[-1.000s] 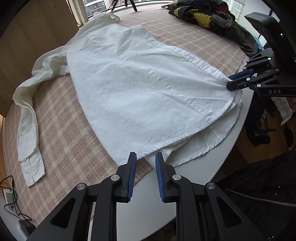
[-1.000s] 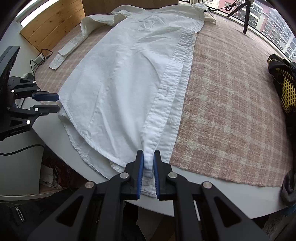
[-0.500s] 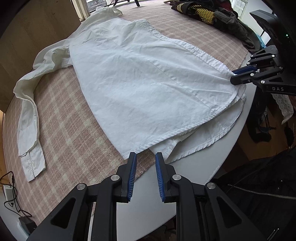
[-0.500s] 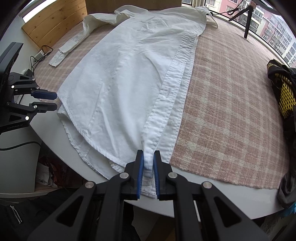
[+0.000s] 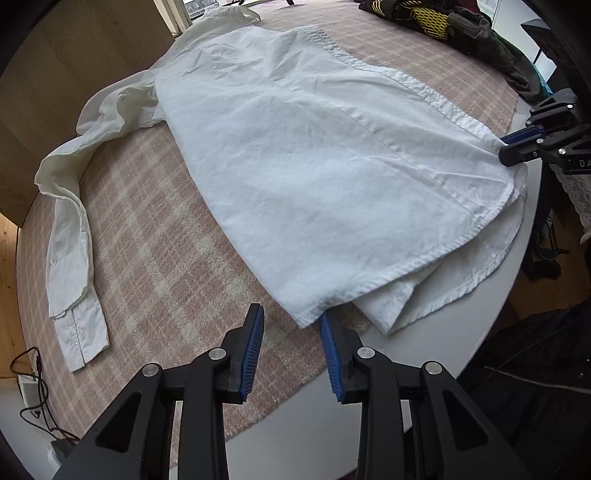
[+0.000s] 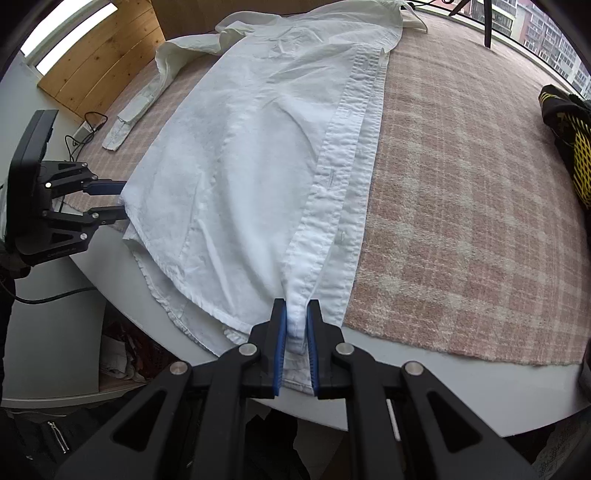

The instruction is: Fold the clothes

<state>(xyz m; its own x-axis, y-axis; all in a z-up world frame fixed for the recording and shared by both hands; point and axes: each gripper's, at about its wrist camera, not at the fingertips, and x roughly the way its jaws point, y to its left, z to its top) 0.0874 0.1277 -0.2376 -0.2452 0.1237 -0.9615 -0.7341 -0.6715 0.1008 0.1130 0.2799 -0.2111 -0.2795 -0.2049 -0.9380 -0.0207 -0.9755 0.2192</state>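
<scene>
Shirt (image 6: 236, 177) hem overhangs the table (image 6: 443, 387) edge, right hand-held gripper (image 6: 295, 332) pinching it, left (image 5: 291, 354) opening, empty.

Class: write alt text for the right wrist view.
The right gripper pinches the button-strip hem of a white shirt spread on a pink plaid cloth. At left, the left gripper stands open at the shirt's other corner.

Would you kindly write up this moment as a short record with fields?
garment: white button-up shirt, spread flat, one sleeve stretched out sideways
surface: pink plaid cloth on round white table
right gripper: shut on the shirt's button-placket hem
left gripper: jaws opening, hem corner just ahead, nothing pinched
other: dark clothes pile at far edge
</scene>
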